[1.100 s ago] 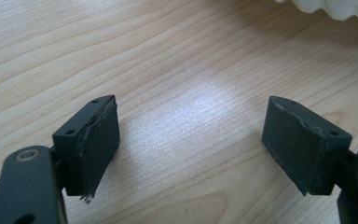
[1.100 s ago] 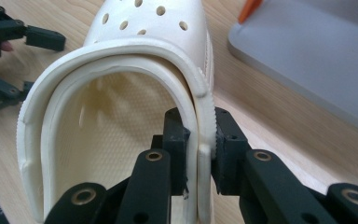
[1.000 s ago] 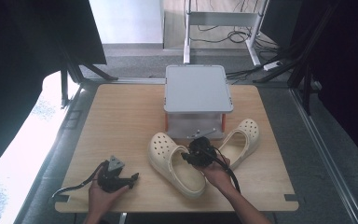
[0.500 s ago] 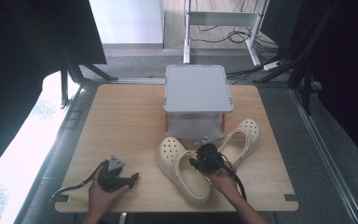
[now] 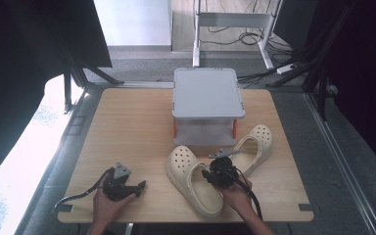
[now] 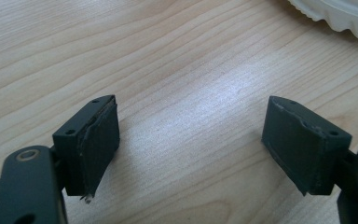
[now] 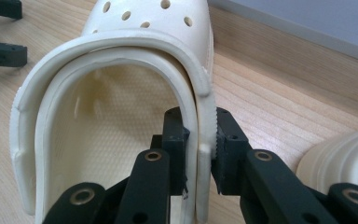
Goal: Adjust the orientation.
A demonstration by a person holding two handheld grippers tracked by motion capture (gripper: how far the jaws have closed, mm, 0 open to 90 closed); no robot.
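Two cream clogs lie in front of the grey box. My right gripper point(image 5: 211, 172) is shut on the side wall of the left clog point(image 5: 192, 180), which points toe-first away from the person. In the right gripper view the jaws point(image 7: 200, 137) pinch that clog's rim point(image 7: 112, 93), one pad inside the shoe and one outside. The other clog point(image 5: 255, 146) lies slanted to the right, its edge point(image 7: 345, 154) near my jaws. My left gripper point(image 5: 138, 188) rests on the table at the front left, open point(image 6: 191, 126) over bare wood, with a clog's sole edge point(image 6: 340, 14) beyond it.
A grey lidded box point(image 5: 205, 103) with orange corners stands at the middle back of the wooden table point(image 5: 127, 127). Cables trail from both grippers toward the front edge. Dark frames and a floor with cords surround the table.
My right gripper has drawn the left clog a little to the right and toward the front edge. The left gripper has stayed where it was.
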